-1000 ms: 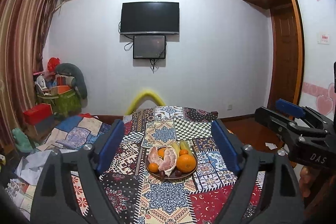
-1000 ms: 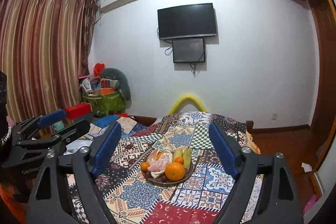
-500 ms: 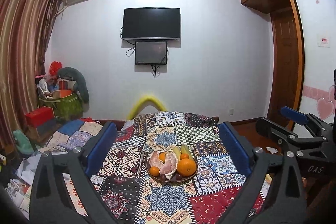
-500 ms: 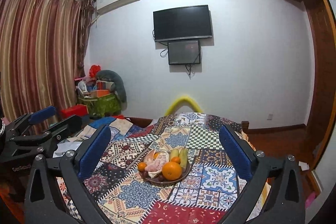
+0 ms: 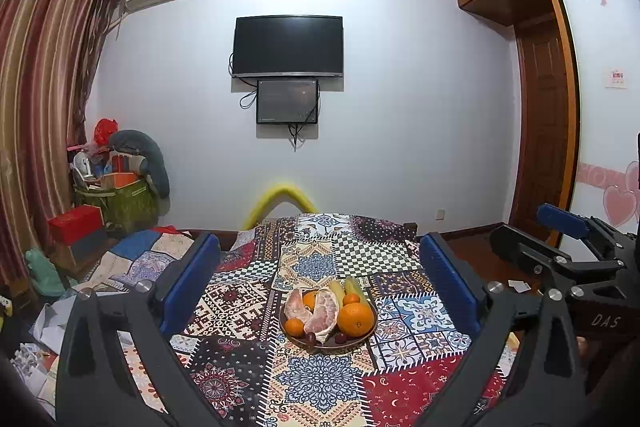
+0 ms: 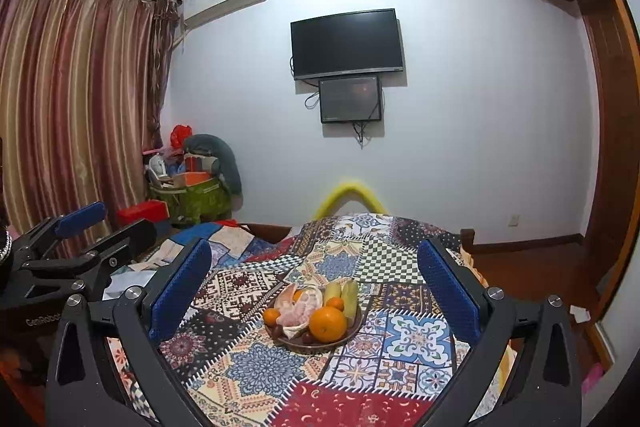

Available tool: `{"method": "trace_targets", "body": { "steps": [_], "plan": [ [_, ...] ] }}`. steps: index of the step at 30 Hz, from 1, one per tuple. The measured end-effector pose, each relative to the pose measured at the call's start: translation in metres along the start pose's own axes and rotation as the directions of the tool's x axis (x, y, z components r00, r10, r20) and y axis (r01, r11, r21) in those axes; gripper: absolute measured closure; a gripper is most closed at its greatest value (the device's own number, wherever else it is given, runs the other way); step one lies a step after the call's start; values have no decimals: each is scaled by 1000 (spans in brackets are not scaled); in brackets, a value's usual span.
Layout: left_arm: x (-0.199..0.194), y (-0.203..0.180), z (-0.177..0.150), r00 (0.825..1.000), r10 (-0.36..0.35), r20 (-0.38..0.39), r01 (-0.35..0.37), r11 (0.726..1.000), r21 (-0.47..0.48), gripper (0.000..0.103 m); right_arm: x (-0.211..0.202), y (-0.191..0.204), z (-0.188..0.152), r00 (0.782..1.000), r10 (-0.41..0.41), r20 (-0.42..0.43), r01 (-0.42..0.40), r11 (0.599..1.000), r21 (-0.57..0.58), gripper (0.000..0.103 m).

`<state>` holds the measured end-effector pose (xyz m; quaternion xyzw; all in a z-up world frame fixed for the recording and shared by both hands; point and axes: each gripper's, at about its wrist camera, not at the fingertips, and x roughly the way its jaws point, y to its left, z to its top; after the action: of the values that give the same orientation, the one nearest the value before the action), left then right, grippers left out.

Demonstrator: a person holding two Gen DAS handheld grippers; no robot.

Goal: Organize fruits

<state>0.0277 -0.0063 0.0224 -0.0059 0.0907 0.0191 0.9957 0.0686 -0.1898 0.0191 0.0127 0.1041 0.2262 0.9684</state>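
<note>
Both my left hand-held gripper (image 5: pixel 320 287) and right hand-held gripper (image 6: pixel 314 287) spread wide, empty; round brown fruit plate (image 5: pixel 362 338) ahead between the jaws, on patchwork-covered surface (image 5: pixel 320 379); risk: large round orange (image 5: pixel 355 319) rolling off if nudged.

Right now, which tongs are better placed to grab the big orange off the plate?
Right tongs, marginally: the large round orange sits on the plate's right-front side, unobstructed. Both tongs are open, empty, similarly far back.

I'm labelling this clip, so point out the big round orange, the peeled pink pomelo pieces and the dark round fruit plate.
Big round orange (image 5: pixel 355 318), left wrist view, centre of its skin.
Peeled pink pomelo pieces (image 5: pixel 323 311), left wrist view, flesh of the middle piece.
Dark round fruit plate (image 6: pixel 310 348), right wrist view, near rim.
</note>
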Motion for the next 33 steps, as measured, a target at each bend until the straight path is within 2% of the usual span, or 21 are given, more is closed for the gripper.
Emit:
{"method": "trace_targets", "body": {
  "steps": [33],
  "plan": [
    [4,1,2,1000,-20,-7,20,1000,-15,1,-4,-4,4,1000,-18,4,18,1000,11,0]
  ]
}}
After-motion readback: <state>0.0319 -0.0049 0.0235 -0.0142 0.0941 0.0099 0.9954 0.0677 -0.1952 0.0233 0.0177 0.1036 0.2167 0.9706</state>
